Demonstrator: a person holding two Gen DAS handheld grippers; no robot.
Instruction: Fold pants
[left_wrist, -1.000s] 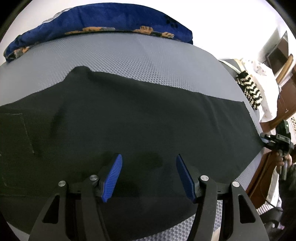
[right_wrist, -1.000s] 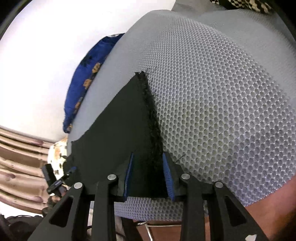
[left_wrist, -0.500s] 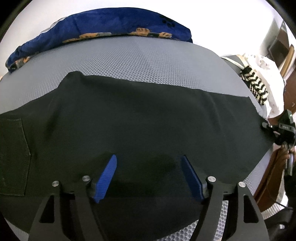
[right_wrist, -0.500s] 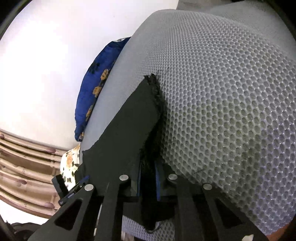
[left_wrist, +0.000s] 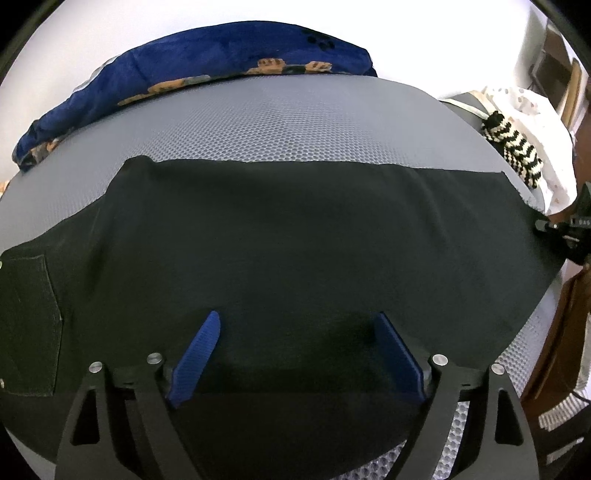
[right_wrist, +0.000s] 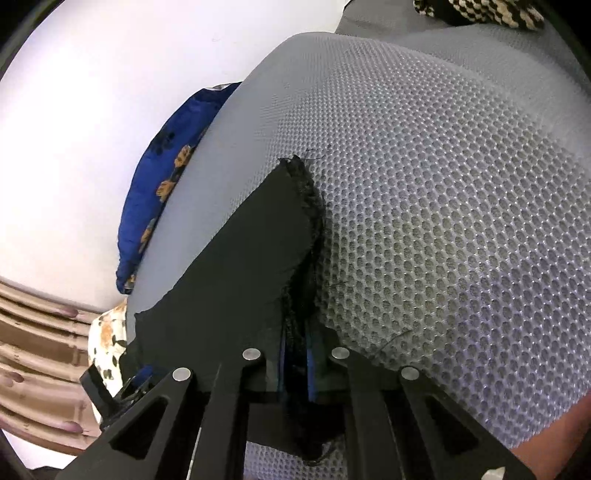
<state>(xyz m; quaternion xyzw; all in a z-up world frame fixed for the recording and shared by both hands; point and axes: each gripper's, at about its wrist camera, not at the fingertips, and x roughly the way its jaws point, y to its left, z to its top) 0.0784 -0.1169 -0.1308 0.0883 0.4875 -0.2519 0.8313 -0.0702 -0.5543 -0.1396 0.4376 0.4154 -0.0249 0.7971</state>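
Black pants (left_wrist: 295, 229) lie spread flat across a grey mesh mattress (left_wrist: 295, 122), with a back pocket (left_wrist: 26, 314) at the left. My left gripper (left_wrist: 297, 315) hovers over the near edge of the cloth; its jaws are opening and the blue pads press on nothing. In the right wrist view my right gripper (right_wrist: 295, 332) is shut on the frayed hem of a pants leg (right_wrist: 251, 251), and the cloth bunches between its blue pads. The same gripper shows at the far right of the left wrist view, at the leg end (left_wrist: 561, 236).
A blue blanket with orange paw prints (left_wrist: 221, 62) lies along the far edge of the mattress. At the right end sit a black-and-white knitted piece (left_wrist: 513, 147) and a white spotted cloth (left_wrist: 528, 110). Brown wooden furniture (left_wrist: 554, 332) stands beyond the right edge.
The left jaws have spread wider over the cloth. The right jaws have closed on the hem, and the leg end has lifted and bunched slightly.
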